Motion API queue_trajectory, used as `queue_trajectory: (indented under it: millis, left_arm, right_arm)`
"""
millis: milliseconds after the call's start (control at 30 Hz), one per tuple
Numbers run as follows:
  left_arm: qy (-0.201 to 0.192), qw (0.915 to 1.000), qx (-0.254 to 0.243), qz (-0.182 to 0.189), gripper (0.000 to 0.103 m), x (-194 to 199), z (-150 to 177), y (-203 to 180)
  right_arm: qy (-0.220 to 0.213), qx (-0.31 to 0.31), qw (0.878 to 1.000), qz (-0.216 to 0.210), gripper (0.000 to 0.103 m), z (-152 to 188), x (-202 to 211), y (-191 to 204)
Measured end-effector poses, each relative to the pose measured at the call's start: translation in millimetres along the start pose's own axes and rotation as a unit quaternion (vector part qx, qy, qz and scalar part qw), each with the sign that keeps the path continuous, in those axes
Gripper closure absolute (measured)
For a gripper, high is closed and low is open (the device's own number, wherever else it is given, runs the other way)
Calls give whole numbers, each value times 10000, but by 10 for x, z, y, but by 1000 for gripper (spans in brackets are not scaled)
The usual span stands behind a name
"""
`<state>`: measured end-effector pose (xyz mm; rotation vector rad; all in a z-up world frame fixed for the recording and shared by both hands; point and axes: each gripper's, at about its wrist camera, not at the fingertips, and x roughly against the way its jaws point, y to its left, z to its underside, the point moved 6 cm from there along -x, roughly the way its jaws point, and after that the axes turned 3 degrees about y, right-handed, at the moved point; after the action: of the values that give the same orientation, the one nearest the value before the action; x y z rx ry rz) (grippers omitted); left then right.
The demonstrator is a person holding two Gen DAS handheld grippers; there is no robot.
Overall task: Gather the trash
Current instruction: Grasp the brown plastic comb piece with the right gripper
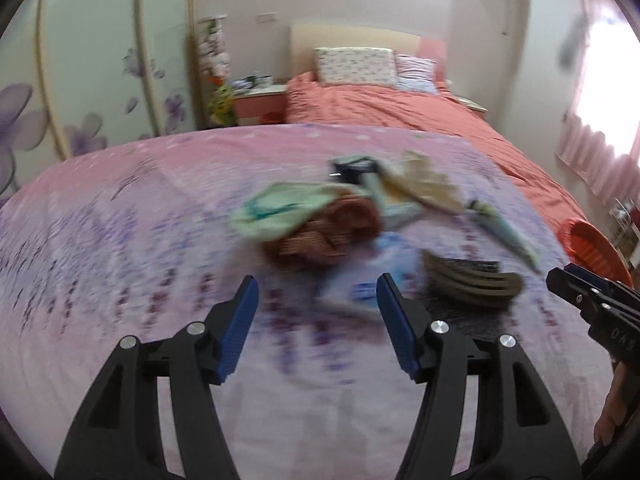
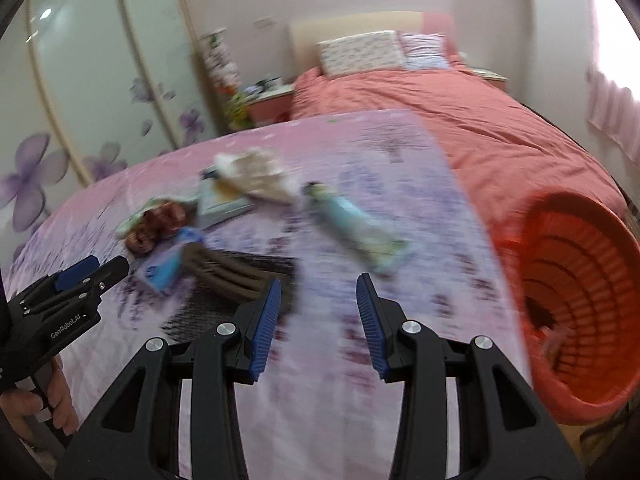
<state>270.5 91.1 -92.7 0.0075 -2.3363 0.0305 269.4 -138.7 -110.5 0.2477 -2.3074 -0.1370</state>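
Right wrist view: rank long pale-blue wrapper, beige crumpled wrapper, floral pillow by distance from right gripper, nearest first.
From the right gripper:
1. Long pale-blue wrapper, just ahead, slightly right on the pink sheet.
2. Beige crumpled wrapper, farther back, left of centre.
3. Floral pillow, at the headboard, far end of the bed.

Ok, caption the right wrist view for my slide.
Open hand-held gripper above scattered trash on a pink sheet, orange basket beside.

We are seeing the trash pile [image 2: 224, 216] lying on the cloth-covered surface [image 2: 360, 400], the basket [image 2: 580, 280] standing at its right edge, and the bed [image 2: 460, 112] lying behind both.
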Motion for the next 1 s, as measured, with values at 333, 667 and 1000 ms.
queue_trajectory:
  millis: [333,667,1000]
  left_arm:
    - [146,9992,369,-74,41,-34,169,548]
    - [222,9982,543,72,40,-55,257,650]
    - [261,9979,581,107,40,-52,288,666]
  right_arm:
    - [384,571,9975,169,62,-34,-391,325]
    - [795,660,9944,-237,71,172,-229,457]
    - [744,898,9931,135,64,147,-438,602]
